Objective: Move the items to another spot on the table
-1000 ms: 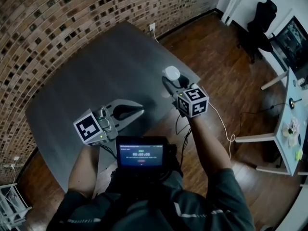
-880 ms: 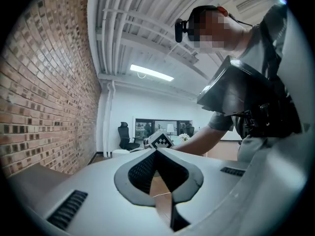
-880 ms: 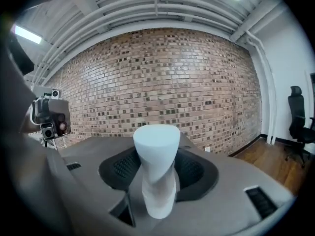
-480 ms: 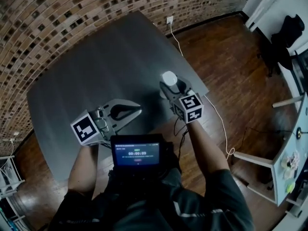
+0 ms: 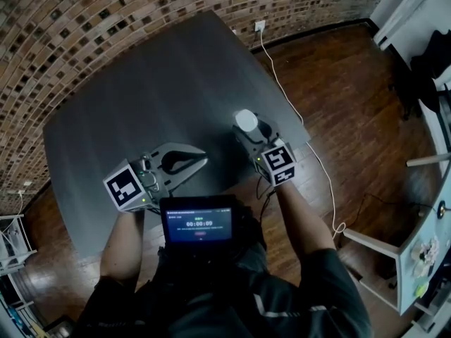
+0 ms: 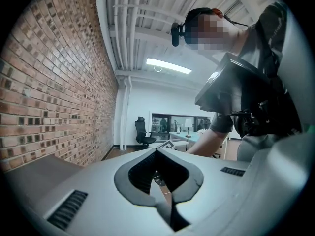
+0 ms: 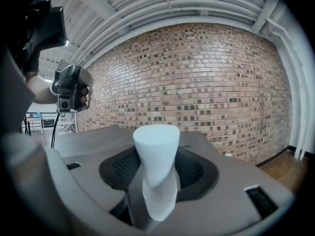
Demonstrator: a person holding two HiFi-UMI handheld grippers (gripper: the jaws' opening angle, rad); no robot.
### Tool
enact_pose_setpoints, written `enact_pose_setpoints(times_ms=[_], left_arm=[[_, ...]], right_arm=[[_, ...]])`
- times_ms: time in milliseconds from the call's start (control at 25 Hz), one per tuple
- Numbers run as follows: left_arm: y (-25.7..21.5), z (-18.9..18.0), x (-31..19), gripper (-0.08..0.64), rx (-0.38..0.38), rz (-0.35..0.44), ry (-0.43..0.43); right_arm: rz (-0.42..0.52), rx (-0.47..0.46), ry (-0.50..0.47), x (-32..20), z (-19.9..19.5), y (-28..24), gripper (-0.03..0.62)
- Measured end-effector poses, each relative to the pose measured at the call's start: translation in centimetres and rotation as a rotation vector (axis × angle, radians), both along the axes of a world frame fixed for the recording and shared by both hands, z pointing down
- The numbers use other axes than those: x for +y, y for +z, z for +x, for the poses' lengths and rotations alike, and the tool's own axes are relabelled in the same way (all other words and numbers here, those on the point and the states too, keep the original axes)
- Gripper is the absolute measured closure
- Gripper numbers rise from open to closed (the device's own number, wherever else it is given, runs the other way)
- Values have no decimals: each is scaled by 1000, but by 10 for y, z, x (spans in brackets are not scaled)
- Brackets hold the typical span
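My right gripper [image 5: 248, 127] clamps the white twisted plastic vase [image 7: 156, 154] upright at the dark grey table's [image 5: 141, 97] right edge; my left gripper [image 5: 201, 163], jaws together, holds nothing

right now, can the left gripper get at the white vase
Probably not: the right gripper is shut on the vase, covering its sides, and the left gripper is itself shut, though only bare table lies between.
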State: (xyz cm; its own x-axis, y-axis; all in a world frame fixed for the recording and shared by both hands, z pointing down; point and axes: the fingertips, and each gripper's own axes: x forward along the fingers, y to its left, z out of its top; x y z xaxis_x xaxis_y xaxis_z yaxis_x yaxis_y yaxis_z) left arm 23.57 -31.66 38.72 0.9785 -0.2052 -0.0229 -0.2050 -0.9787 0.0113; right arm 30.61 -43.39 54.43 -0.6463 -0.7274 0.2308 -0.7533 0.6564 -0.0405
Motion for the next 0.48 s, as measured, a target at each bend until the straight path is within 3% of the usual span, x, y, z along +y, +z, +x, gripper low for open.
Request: enact_pose_setpoints(times_ms=[280, 480], left_arm=[[1, 4, -1, 564, 0, 4, -18], [-6, 4, -2, 563, 11, 18, -26]], right_arm=[[-2, -3, -36, 2, 0, 2, 360], [-8, -3, -63, 4, -2, -4, 308]])
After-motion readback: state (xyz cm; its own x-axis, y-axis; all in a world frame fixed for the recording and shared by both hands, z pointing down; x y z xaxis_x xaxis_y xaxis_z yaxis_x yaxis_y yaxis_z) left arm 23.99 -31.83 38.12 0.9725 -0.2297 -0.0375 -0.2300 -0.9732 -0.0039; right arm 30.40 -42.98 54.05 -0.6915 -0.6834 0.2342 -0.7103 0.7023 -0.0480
